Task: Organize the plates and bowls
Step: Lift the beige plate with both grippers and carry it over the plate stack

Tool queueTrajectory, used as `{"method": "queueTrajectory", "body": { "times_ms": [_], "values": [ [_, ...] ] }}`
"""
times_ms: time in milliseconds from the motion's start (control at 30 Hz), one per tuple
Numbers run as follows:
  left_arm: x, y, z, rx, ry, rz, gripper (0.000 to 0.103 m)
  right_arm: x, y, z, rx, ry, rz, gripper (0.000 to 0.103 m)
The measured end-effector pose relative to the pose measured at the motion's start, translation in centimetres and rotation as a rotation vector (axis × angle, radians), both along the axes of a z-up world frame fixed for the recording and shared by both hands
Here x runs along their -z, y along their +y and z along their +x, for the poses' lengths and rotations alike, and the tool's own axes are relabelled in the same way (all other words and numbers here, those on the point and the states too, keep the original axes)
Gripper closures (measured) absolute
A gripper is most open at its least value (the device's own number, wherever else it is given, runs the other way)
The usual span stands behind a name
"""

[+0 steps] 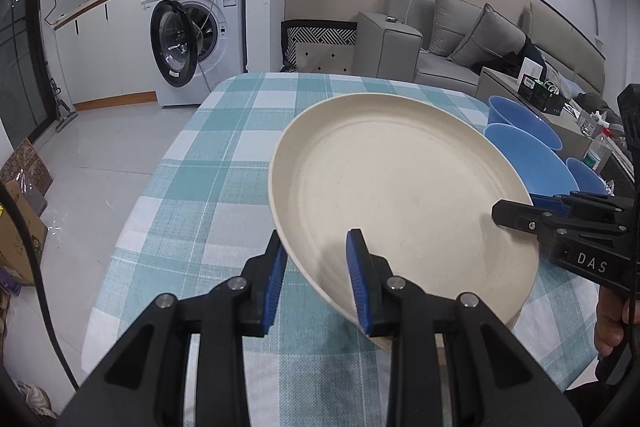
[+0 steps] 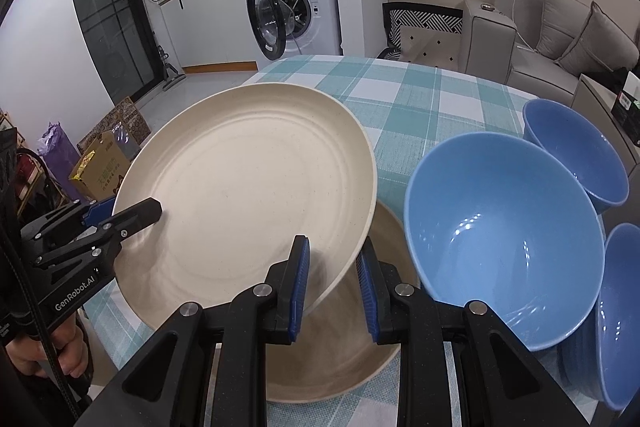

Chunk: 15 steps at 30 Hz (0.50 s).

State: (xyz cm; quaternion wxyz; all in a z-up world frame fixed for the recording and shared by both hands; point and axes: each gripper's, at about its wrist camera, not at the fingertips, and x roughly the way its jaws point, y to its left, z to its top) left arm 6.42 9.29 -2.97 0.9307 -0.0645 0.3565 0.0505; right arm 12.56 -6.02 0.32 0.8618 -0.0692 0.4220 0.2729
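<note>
A cream plate (image 1: 400,195) (image 2: 248,187) is held tilted above the checked table. My left gripper (image 1: 316,279) straddles its near rim, jaws a little apart around the rim. My right gripper (image 2: 332,287) straddles the opposite rim the same way; it also shows in the left wrist view (image 1: 516,213). A second cream plate (image 2: 360,347) lies on the table under the lifted one. Three blue bowls (image 2: 508,255) (image 2: 576,155) (image 2: 620,315) stand to the right, also visible in the left wrist view (image 1: 528,155).
The table carries a teal checked cloth (image 1: 224,163). A washing machine (image 1: 200,27) with its door open stands beyond the far edge. A grey sofa (image 1: 480,43) is at the back right. Cardboard boxes (image 1: 20,211) sit on the floor to the left.
</note>
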Motion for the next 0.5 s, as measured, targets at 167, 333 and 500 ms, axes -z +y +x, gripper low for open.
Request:
{"method": "queueTrajectory", "body": {
  "times_ms": [167, 333, 500],
  "values": [
    [0.6, -0.4, -0.5, -0.001, 0.014, 0.008, 0.075, 0.8, -0.2, -0.8, -0.002, 0.015, 0.003, 0.079],
    [1.2, -1.2, -0.7, 0.011, 0.028, 0.019, 0.075, 1.3, -1.0, -1.6, 0.009, 0.012, -0.001, 0.079],
    [1.6, -2.1, -0.6, 0.028, 0.038, 0.035, 0.075, 1.9, -1.8, -2.0, 0.028, 0.016, -0.013, 0.079]
  ]
}}
